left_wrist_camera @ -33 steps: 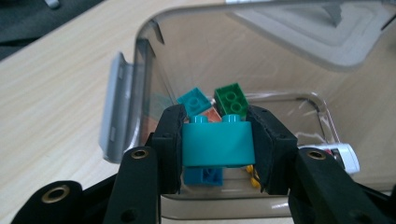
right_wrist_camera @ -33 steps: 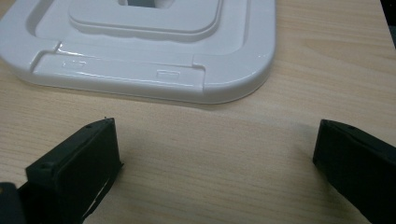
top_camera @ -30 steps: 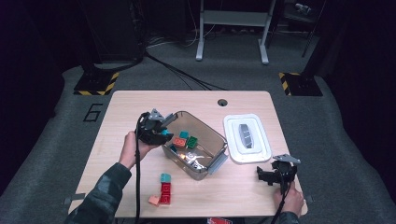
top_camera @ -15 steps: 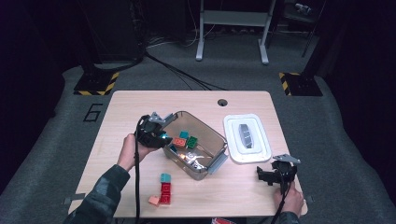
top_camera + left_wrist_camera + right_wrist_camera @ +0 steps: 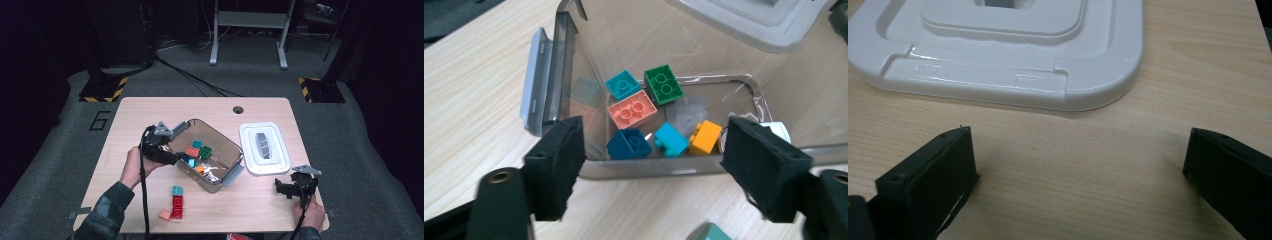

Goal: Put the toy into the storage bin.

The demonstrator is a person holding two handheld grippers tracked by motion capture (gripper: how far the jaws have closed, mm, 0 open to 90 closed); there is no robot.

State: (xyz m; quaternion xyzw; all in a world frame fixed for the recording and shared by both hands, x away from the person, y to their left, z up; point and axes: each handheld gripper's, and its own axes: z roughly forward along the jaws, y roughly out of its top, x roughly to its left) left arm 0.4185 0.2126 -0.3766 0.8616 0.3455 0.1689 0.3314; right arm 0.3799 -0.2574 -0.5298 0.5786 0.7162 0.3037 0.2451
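Grey carpet floor (image 5: 350, 130), dim room, metal stand (image 5: 247, 30)

Left hand-held gripper (image 5: 651, 165) jaws just opened, nothing between them, above the clear bin (image 5: 564, 60).

A fixed high view looks forward and down on the whole table (image 5: 150, 107) from the person's side. The left gripper view sits close above the bin (image 5: 551, 75), peering into it between its own jaws. The right gripper view hovers low over the tabletop, facing the lid (image 5: 1013, 85). Bin (image 5: 227, 145) and lid (image 5: 250, 167) also appear from above.
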